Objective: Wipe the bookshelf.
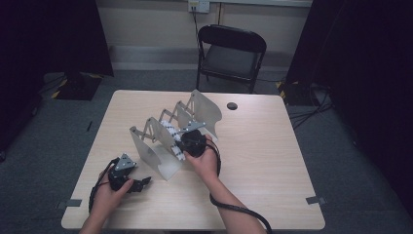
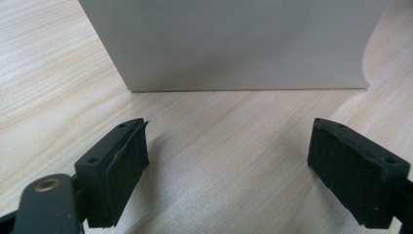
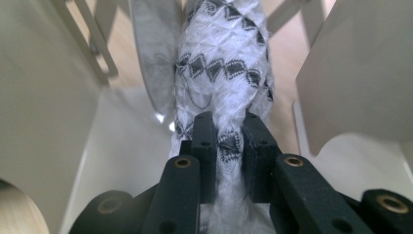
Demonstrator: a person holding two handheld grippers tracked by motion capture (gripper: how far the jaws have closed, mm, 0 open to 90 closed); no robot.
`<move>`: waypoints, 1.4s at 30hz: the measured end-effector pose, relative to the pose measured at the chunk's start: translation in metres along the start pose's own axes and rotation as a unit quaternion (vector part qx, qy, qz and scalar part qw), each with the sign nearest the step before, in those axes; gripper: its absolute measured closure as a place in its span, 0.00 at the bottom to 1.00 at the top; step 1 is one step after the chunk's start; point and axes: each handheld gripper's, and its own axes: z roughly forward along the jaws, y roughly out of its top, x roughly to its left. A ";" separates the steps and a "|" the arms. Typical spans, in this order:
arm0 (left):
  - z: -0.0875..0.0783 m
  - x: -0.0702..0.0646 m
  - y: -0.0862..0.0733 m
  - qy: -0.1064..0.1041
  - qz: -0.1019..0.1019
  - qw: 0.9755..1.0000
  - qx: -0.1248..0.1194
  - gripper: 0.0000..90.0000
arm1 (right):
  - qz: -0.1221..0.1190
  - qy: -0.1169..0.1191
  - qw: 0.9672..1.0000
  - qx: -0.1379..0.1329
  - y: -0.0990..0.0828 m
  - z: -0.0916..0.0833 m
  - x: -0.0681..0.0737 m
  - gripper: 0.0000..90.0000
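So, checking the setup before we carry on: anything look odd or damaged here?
One small thing: the pad on the left claw has a frayed edge peeling off its jaw. Otherwise the rack stands upright, with the cloth gripped by the right claw.

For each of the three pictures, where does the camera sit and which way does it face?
High view: above the person's side, looking forward and down on the table; both hands show, left tongs and right tongs at the white rack.
Left gripper view: rides on the left tongs, low over the wood, facing a rack panel; jaws apart.
Right gripper view: rides on the right tongs, looking between panels; jaws pinch a patterned cloth.
Shared: all three show the rack.
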 end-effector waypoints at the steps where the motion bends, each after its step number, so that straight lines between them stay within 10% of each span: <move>1: 0.000 0.000 0.000 0.000 0.000 1.000 0.000 0.16 | -0.001 -0.001 1.000 0.003 -0.002 0.001 0.000 0.87; 20: 0.000 0.000 0.000 0.000 0.000 1.000 0.000 0.16 | 0.013 -0.009 1.000 0.021 -0.028 0.004 -0.004 0.86; 36: 0.000 0.000 0.000 0.000 0.000 1.000 0.000 0.16 | -0.007 -0.024 0.998 -0.060 0.053 -0.060 -0.008 0.86; 42: 0.000 0.000 0.000 0.000 0.000 1.000 0.000 0.16 | -0.026 -0.018 0.998 -0.049 0.060 -0.056 0.002 0.86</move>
